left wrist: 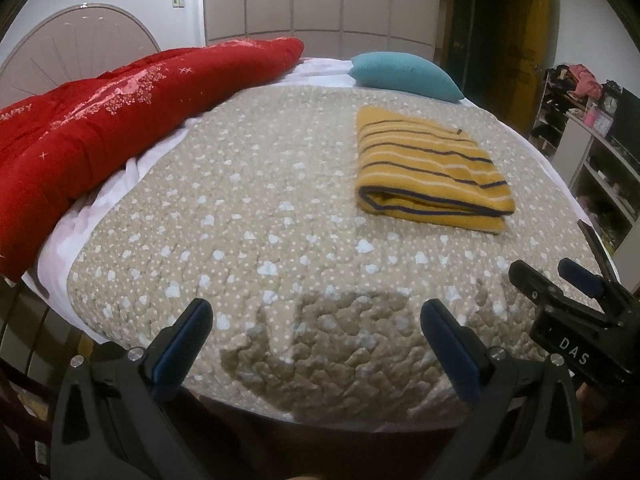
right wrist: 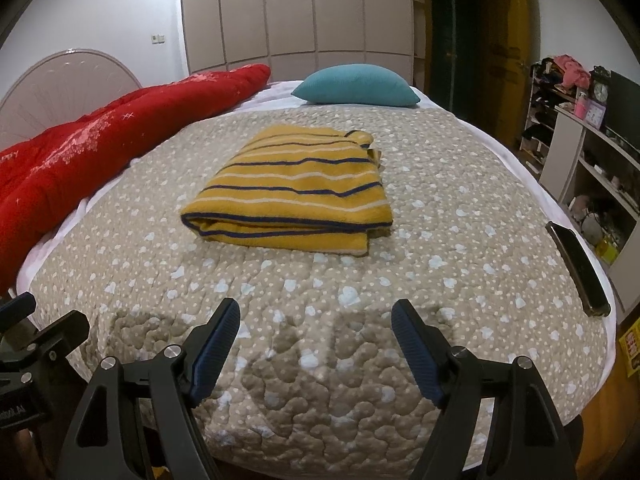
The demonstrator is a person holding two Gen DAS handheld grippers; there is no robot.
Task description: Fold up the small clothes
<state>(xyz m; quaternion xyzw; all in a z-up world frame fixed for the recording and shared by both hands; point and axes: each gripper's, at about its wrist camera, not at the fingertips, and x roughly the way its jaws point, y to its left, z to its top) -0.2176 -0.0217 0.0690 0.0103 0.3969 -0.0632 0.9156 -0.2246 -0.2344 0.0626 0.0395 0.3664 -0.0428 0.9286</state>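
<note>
A yellow garment with dark blue and white stripes (left wrist: pixel 432 168) lies folded into a flat rectangle on the beige spotted bedspread (left wrist: pixel 260 240); it also shows in the right wrist view (right wrist: pixel 292 192). My left gripper (left wrist: pixel 316 312) is open and empty, held above the near edge of the bed, well short of the garment. My right gripper (right wrist: pixel 316 316) is open and empty, also near the bed's front edge, with the garment ahead of it. The right gripper (left wrist: pixel 560 276) shows at the right edge of the left wrist view.
A red quilt (right wrist: pixel 112 128) lies along the left side of the bed. A teal pillow (right wrist: pixel 356 86) sits at the far end. A dark phone (right wrist: pixel 580 268) lies at the right edge of the bed. Shelves (right wrist: pixel 592 152) stand to the right.
</note>
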